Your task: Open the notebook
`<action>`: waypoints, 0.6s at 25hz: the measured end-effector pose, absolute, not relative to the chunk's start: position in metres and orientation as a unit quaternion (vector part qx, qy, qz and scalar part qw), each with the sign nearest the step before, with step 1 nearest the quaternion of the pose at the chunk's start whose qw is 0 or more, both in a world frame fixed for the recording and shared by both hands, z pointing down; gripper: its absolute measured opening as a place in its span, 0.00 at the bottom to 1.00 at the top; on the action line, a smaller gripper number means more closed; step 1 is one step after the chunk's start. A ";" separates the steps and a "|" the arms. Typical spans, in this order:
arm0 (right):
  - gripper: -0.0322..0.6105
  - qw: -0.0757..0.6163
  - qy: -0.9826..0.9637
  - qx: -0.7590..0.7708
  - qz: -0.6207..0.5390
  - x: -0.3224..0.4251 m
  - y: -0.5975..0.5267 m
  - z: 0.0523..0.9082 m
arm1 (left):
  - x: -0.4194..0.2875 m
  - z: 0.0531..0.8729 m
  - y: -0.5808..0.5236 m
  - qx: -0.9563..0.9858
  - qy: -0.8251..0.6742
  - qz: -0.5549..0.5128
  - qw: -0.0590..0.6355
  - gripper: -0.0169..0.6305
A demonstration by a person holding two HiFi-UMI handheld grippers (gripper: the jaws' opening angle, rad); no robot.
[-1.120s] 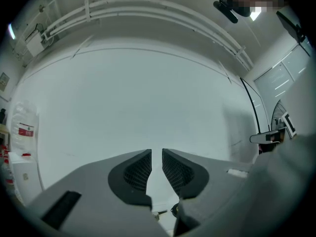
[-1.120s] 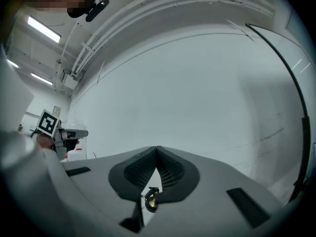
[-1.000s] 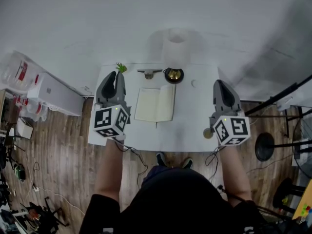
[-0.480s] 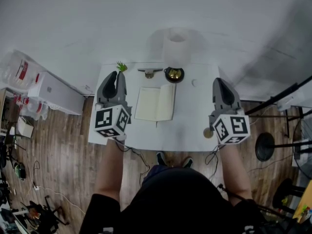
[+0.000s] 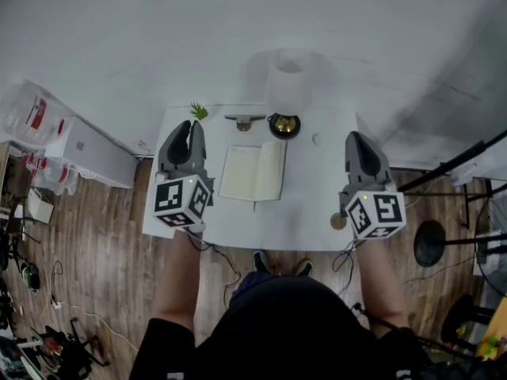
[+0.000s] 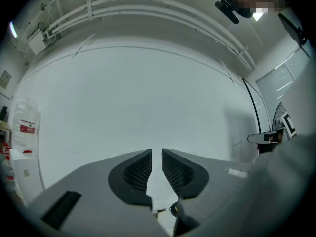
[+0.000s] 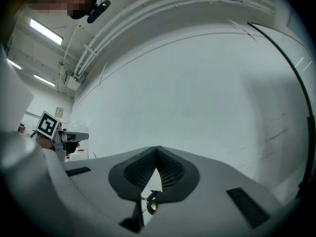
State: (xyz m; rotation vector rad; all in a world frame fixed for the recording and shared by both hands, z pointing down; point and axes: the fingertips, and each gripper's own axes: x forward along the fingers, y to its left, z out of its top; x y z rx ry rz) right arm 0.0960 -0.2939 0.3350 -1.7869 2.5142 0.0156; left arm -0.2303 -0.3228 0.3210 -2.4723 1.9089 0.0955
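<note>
Progress: judging by the head view, the notebook (image 5: 250, 171) already lies open, with two pale leaves showing and no cover over them. The opening itself looks done.
What is left: little, as far as I can judge. The right-hand leaf may sit slightly raised along the fold, but it is too small to tell whether it needs pressing flat.
Notebook, place: near the middle of the white table (image 5: 309, 212), between the two grippers and touched by neither.
Notebook, axis: the fold runs roughly from 12 to 6 o'clock, so each leaf is tall along that line, with the top edge toward the wall. The spread opens toward 9 and 3 o'clock.
Left gripper (image 5: 190, 125): it is held level off the notebook's 9 o'clock side, pointing toward 12. In the left gripper view (image 6: 156, 157) the jaws stand a narrow slot apart, with only the wall showing through — nothing is pinched.
Right gripper (image 5: 356, 137): it is well off the notebook at 3 o'clock, also pointing toward 12. In the right gripper view (image 7: 157, 150) the tips are pressed together and hold nothing.
Neighbours at 12 o'clock: a small green plant (image 5: 197, 111), a dark clip-like piece (image 5: 242, 119) and a dark bowl with gold inside (image 5: 283, 123) sit along the far edge, with a white cylinder (image 5: 288, 81) behind them.
Risk: none is pressing, since both claws are clear of the pages.
</note>
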 end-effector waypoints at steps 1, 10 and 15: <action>0.05 0.029 0.814 -0.580 0.005 0.096 -0.294 0.335 | -0.230 0.321 -0.323 -0.792 0.610 0.030 0.008 0.12; 0.05 0.031 0.815 -0.579 0.004 0.095 -0.297 0.335 | -0.229 0.322 -0.325 -0.792 0.610 0.031 0.006 0.12; 0.05 0.032 0.815 -0.579 0.007 0.093 -0.296 0.332 | -0.231 0.321 -0.323 -0.791 0.610 0.031 0.005 0.12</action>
